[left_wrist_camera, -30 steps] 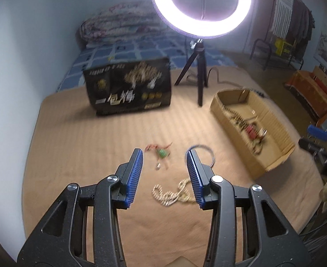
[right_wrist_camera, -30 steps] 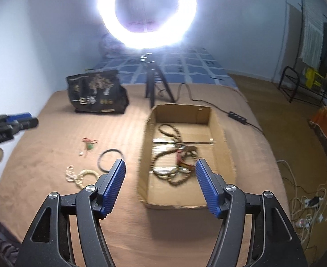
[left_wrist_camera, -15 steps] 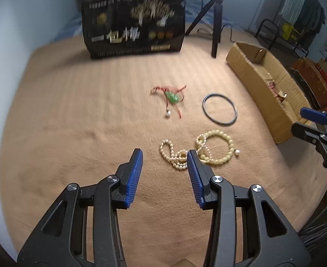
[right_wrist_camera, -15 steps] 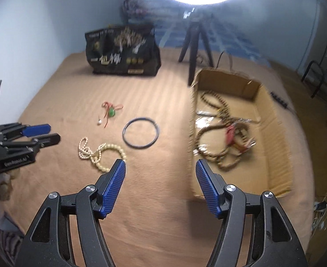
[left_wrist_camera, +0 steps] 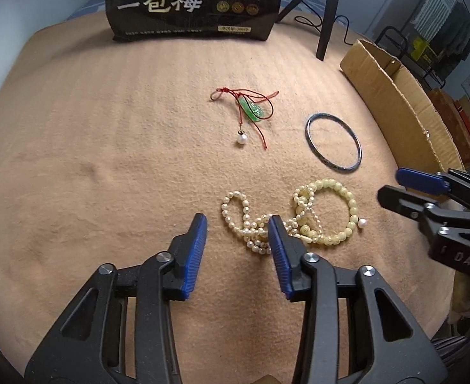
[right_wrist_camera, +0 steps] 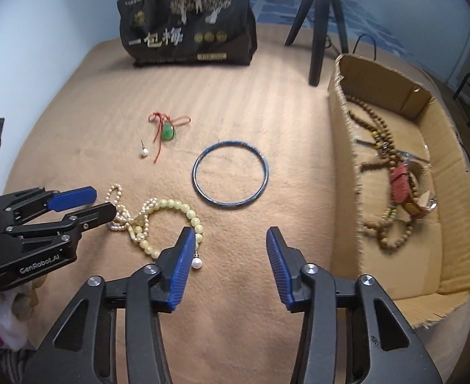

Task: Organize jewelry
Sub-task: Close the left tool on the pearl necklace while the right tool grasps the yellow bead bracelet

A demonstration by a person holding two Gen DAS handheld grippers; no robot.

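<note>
- The left gripper [left_wrist_camera: 236, 230] hangs low over the near part of the blanket [left_wrist_camera: 107, 160], its fingers [left_wrist_camera: 196, 243] parted and holding nothing; the right-hand finger sits just at the small pearl string [left_wrist_camera: 235, 220], which suggests that string is the piece it is lining up on
- The pearl string lies tangled with the yellow bead bracelet [left_wrist_camera: 334, 211], so the two touch; a pull on one would likely drag the other, which may be why the gripper comes in from the string's free side
- The right gripper [right_wrist_camera: 228, 249] also stands wide open and empty, low over the blanket between the bracelet and the box [right_wrist_camera: 343, 192]; its left finger lies right beside the bracelet's white drop pearl [right_wrist_camera: 197, 264], placed as if waiting or ready to take the bracelet end
- The box stands along the right edge of the blanket and already holds brown bead strands [right_wrist_camera: 378, 134] and a red-strapped watch [right_wrist_camera: 404, 188], so it appears to be the collecting place
- Loose pieces not yet in it: the dark bangle [right_wrist_camera: 231, 172] near the box's left wall, and the green pendant on red cord [right_wrist_camera: 167, 129] with a pearl pin [right_wrist_camera: 144, 152] just beside it, farther toward the middle
- A black bag [left_wrist_camera: 193, 3] and a tripod [left_wrist_camera: 327, 16] stand at the far edge, well apart from the jewelry
</note>
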